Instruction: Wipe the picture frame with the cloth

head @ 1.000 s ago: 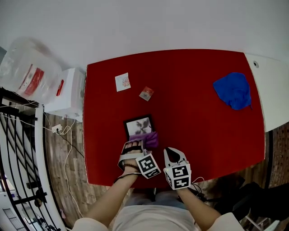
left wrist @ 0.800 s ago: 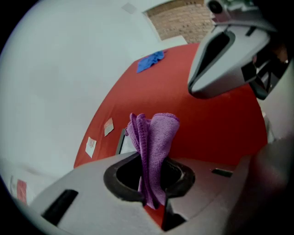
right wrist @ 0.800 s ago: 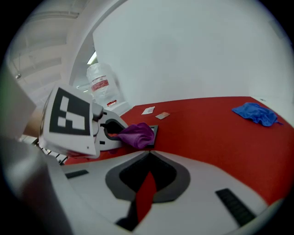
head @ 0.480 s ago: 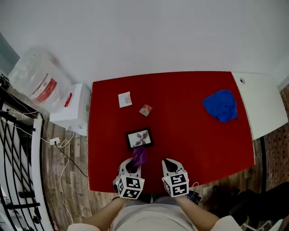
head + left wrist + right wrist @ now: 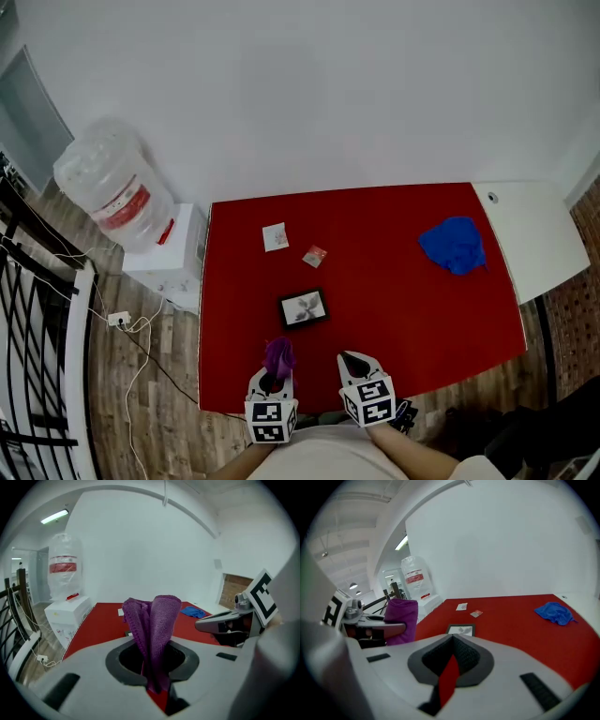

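Note:
A small black picture frame (image 5: 303, 308) with a pale floral print lies flat on the red table (image 5: 394, 281), left of centre; it also shows in the right gripper view as the frame (image 5: 461, 629). My left gripper (image 5: 275, 367) hovers at the table's near edge, shut on a folded purple cloth (image 5: 152, 630) that stands up between its jaws. The cloth (image 5: 277, 355) sits clear of the frame, nearer to me. My right gripper (image 5: 352, 365) hangs beside it at the near edge, shut with nothing in it.
A blue cloth (image 5: 454, 246) lies crumpled at the table's far right. Two small cards (image 5: 275, 236) (image 5: 314, 255) rest beyond the frame. A water bottle on a white box (image 5: 117, 192) stands left of the table. A white counter (image 5: 534, 234) adjoins the right side.
My left gripper has drawn the purple cloth back off the frame toward the near edge. The head camera has pulled back, so the table looks smaller.

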Tool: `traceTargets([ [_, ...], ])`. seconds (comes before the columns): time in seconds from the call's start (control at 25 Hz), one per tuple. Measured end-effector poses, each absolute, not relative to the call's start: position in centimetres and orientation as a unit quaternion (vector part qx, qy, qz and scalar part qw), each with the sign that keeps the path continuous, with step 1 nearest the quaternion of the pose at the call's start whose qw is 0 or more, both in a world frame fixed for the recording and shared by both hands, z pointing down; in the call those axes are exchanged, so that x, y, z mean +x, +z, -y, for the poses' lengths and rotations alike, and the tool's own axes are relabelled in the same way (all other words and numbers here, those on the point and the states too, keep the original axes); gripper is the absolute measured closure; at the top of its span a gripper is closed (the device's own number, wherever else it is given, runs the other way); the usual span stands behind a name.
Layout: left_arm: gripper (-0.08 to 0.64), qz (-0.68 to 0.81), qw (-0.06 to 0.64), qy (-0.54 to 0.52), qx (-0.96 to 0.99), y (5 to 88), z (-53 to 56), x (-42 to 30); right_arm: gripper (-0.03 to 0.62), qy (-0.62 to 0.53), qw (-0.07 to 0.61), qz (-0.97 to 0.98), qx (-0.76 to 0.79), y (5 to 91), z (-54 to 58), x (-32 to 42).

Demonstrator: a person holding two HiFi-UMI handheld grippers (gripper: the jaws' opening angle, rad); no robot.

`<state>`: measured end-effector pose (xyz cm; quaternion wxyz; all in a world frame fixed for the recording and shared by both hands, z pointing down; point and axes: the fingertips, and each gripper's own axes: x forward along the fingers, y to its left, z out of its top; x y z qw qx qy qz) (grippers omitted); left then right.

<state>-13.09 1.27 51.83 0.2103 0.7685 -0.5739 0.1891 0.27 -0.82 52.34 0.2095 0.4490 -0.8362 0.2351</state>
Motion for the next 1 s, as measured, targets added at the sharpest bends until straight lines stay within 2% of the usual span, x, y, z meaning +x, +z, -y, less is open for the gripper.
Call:
traceTargets([
  [1.0,0.499,0.558,0.204,0.195,0.78,51.3,-2.2,-13.2,0.589,0.227,0.219,0.842,0.438,51.9,-0.3,-1.5],
])
